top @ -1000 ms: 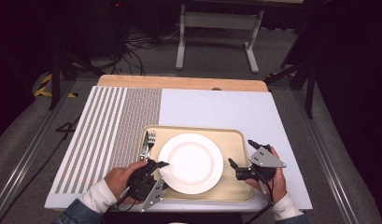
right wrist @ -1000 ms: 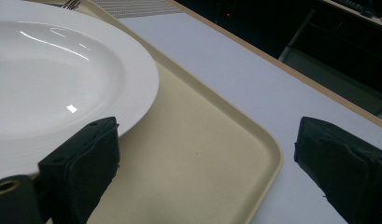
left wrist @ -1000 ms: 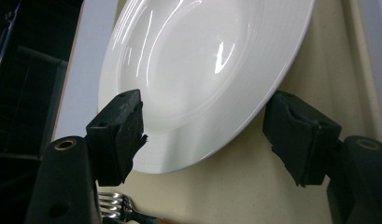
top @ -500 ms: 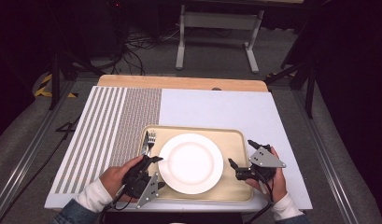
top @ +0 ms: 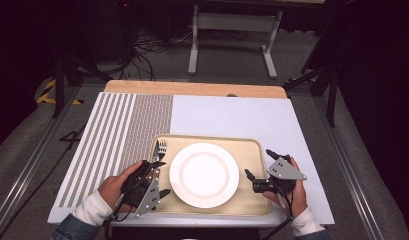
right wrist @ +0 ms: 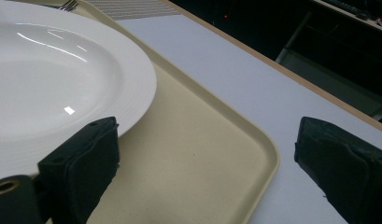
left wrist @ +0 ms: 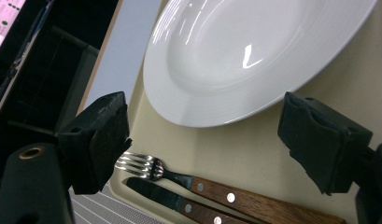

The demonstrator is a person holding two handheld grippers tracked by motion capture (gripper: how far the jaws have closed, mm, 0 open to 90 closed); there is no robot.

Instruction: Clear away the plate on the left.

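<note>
1. On the tray [top: 252, 150], left of the plate [top: 204, 175], fork [left wrist: 151, 167] and knife [left wrist: 156, 192] are laid side by side.
2. Left gripper [top: 161, 179] is nearest; jaws, just opened, hold nothing, and the handles' long axis is spanned.
3. Right gripper [top: 259, 172] is held released at the tray's right edge.

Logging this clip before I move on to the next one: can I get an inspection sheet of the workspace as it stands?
Surface: white table with a striped mat at its left; beige tray near the person.
Job's things: white plate centred on the tray; fork and knife side by side left of it.
Clutter: nothing seen.
Grippers: left gripper just opened, nothing between its jaws, above the cutlery; right gripper open at the tray's right edge.
Cables: loose bundle on the floor behind the table.
Surroundings: dark room, grey stand.
</note>
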